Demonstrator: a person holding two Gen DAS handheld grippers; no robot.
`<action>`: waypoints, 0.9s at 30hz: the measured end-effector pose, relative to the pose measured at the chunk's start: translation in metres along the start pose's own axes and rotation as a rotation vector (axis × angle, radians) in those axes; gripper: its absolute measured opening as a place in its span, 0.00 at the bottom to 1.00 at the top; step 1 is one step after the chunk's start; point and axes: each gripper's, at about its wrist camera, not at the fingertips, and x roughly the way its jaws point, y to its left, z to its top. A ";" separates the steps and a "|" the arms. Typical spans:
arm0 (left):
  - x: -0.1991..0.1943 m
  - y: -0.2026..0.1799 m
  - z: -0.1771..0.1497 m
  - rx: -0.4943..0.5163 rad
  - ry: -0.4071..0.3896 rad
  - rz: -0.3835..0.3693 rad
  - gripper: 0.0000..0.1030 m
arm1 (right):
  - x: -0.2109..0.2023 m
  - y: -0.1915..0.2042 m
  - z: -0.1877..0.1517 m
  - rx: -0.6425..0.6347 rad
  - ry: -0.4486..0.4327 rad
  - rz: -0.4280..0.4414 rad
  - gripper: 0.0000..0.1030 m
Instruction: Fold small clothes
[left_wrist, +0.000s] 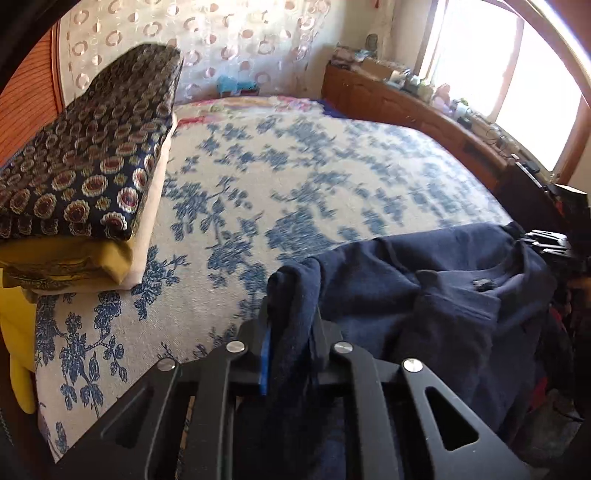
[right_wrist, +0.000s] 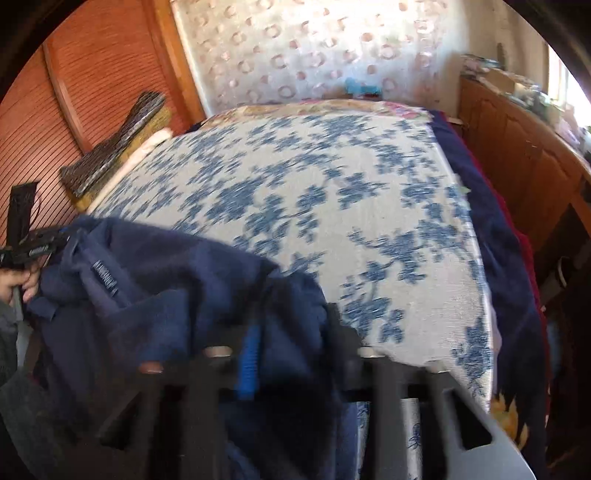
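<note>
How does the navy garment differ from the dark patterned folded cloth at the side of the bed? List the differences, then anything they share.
The navy garment is plain; the patterned cloth carries round medallion motifs. The garment is rumpled and unfolded; the cloth is folded flat. The garment is gripped by the left tool and the right tool; the cloth tops a stack, untouched. Both are dark blue fabric at the bed's edge.

Both wrist views low over bed (left_wrist: 295, 177)

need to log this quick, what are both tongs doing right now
left tongs: closed on a bunched edge of the navy garment.
right tongs: closed on the same navy garment, picture blurred.
</note>
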 end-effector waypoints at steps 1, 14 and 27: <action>-0.006 -0.002 0.001 0.000 -0.013 -0.012 0.14 | -0.002 0.005 0.000 -0.030 0.004 -0.005 0.21; -0.210 -0.043 0.029 0.036 -0.458 -0.079 0.13 | -0.185 0.056 0.030 -0.153 -0.359 -0.067 0.18; -0.316 -0.050 0.048 0.061 -0.736 -0.016 0.13 | -0.330 0.093 0.045 -0.264 -0.629 -0.066 0.18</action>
